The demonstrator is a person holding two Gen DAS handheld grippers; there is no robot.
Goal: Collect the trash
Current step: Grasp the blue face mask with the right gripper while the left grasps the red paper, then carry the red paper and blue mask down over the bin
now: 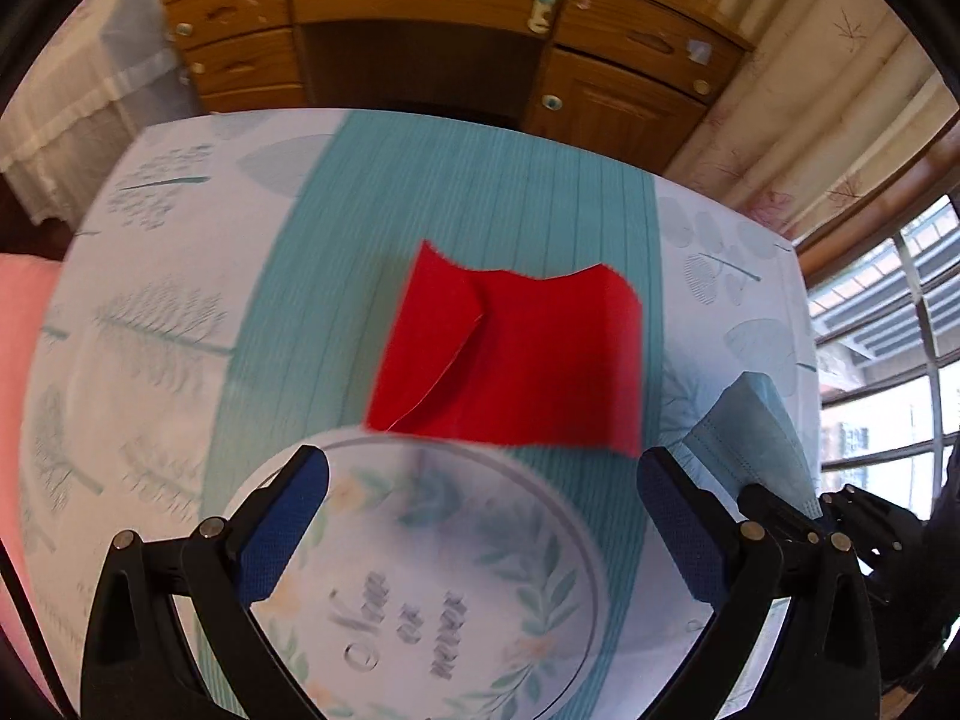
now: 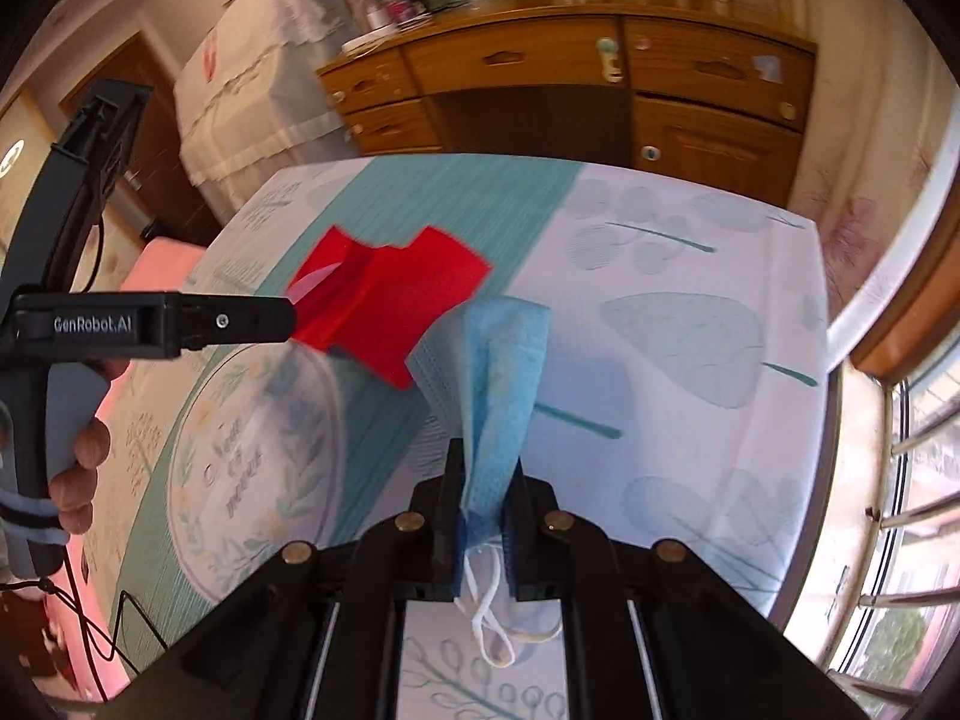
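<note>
Left tongs (image 1: pixel 483 501) released, hovering over the plate (image 1: pixel 540 648); red paper (image 1: pixel 528 354) lies on the worktop (image 1: pixel 150 300) just beyond, dead ahead, nearer this hand. Right tongs (image 2: pixel 483 504) clenched on the blue mask (image 2: pixel 498 372)

Wooden dresser (image 1: pixel 432 30) behind table; leaf-print tablecloth (image 2: pixel 690 324); window bars (image 2: pixel 918 480) right.

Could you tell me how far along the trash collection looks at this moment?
Nothing is collected yet: the plate holds no trash. In hand: the right gripper is shut on the blue face mask. Left: the red paper lies on the table, ahead of the open left gripper.
</note>
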